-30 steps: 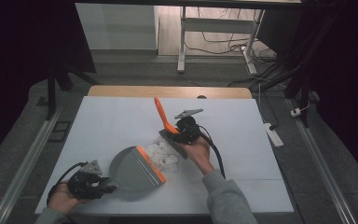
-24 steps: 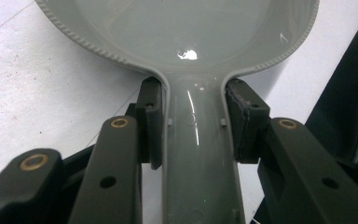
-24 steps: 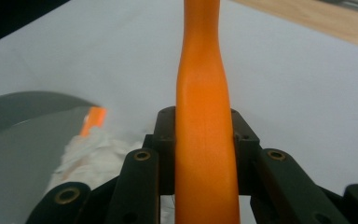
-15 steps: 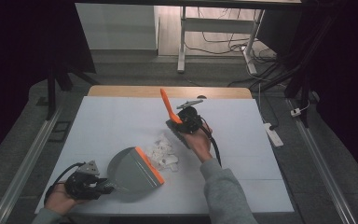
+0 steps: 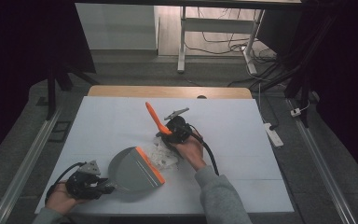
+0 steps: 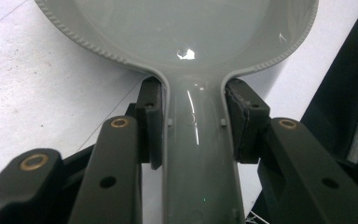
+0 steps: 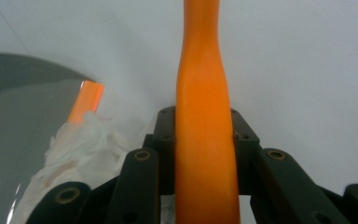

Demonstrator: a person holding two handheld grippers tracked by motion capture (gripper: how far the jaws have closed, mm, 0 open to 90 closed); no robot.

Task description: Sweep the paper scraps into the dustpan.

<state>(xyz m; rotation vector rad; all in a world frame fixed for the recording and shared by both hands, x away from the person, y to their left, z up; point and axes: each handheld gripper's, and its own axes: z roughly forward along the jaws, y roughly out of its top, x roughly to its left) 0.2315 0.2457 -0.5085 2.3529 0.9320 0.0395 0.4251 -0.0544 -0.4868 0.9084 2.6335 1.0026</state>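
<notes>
the left gripper (image 5: 103,185) is clamped on the handle of the grey dustpan (image 5: 133,168), which lies near the table's (image 5: 242,121) near-left edge, its orange lip toward the crumpled white paper (image 5: 164,156) at mid-table. the right gripper (image 5: 171,133) is clamped on the orange brush handle (image 5: 155,118), just above the paper. bare tabletop lies open far and right.

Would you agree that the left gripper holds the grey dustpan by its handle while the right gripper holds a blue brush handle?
Not quite: the brush handle in the right gripper is orange, as the right gripper view shows. The left gripper does hold the grey dustpan by its handle.
</notes>
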